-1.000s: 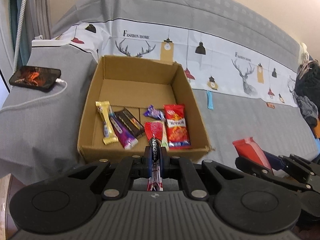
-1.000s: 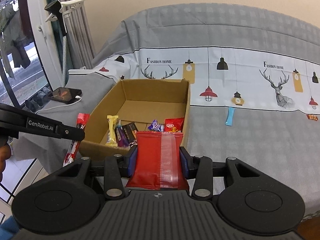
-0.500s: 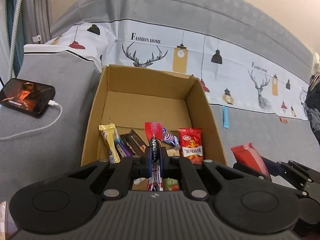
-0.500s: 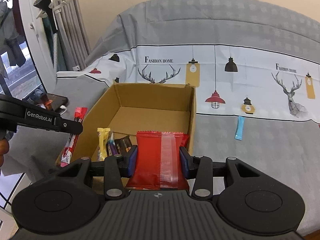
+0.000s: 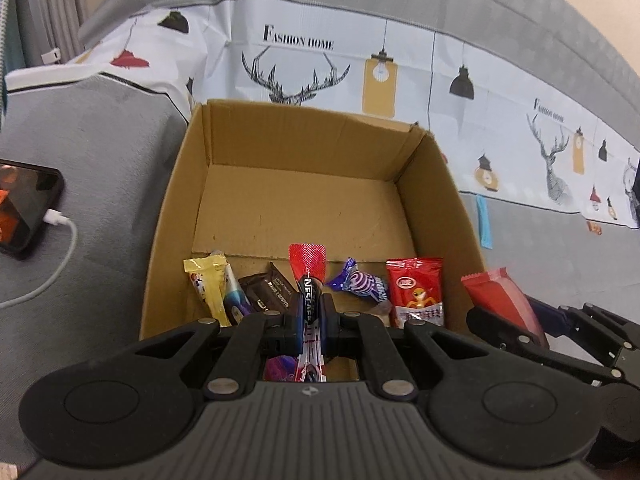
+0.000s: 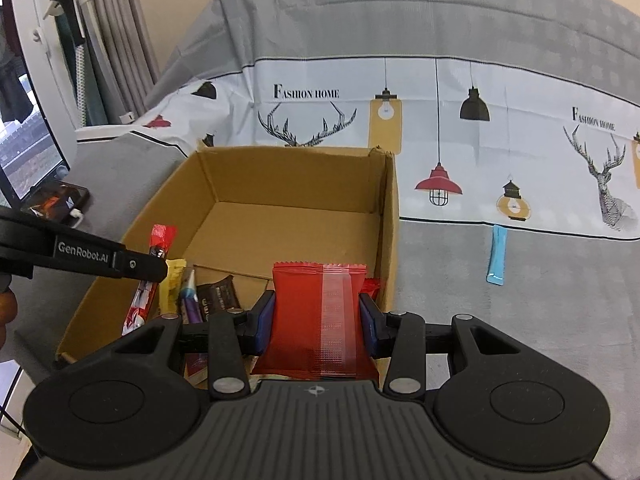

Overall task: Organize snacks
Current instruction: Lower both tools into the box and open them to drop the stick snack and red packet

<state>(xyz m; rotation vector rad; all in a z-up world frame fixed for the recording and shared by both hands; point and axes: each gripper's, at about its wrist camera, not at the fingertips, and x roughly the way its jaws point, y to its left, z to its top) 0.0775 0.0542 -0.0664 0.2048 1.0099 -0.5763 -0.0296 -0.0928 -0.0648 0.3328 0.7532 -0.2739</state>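
Here, left to right:
Left gripper (image 5: 311, 322): pitched steeply down over the cardboard box (image 5: 452, 216)'s near edge, pinched tight on a red Nescafé stick (image 5: 307, 280) held upright.
Box contents: yellow bar (image 5: 208, 286), dark chocolate packet (image 5: 268, 294), purple candy (image 5: 360, 282), red snack packet (image 5: 416, 290) are lined along the near end.
Right gripper (image 6: 318, 314): angled down beside the box's right wall, clamped on a red foil packet (image 6: 316, 320).

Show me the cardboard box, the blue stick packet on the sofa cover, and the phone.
cardboard box (image 5: 304, 148): left wrist view, inner back wall.
blue stick packet (image 6: 496, 254): right wrist view, middle of the packet.
phone (image 5: 24, 210): left wrist view, its screen.
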